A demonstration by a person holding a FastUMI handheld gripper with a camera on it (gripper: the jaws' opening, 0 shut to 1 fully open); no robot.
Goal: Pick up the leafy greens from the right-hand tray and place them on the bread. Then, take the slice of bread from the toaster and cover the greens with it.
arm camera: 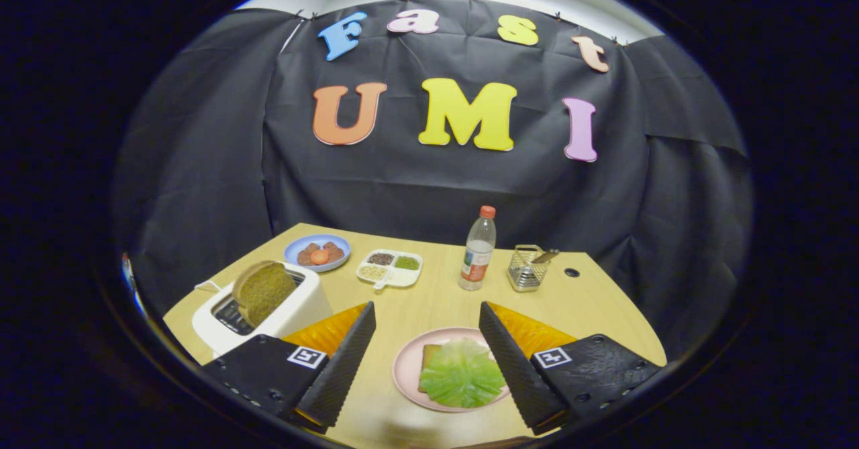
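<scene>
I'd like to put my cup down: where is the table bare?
Bare wood lies between the pink plate and the divided dish, and right of the wire basket. The toaster corner is crowded. Open gripper straddles the plate.

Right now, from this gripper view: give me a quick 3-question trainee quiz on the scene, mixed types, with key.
1. True or false: the lettuce leaf already lies on the bread on the pink plate.
2. Where is the other bread slice? A) in the toaster B) on the blue plate C) beside the bottle
3. Fill in: the gripper fingers are ____, holding nothing.

Key: 1 true; 2 A; 3 open.
</scene>
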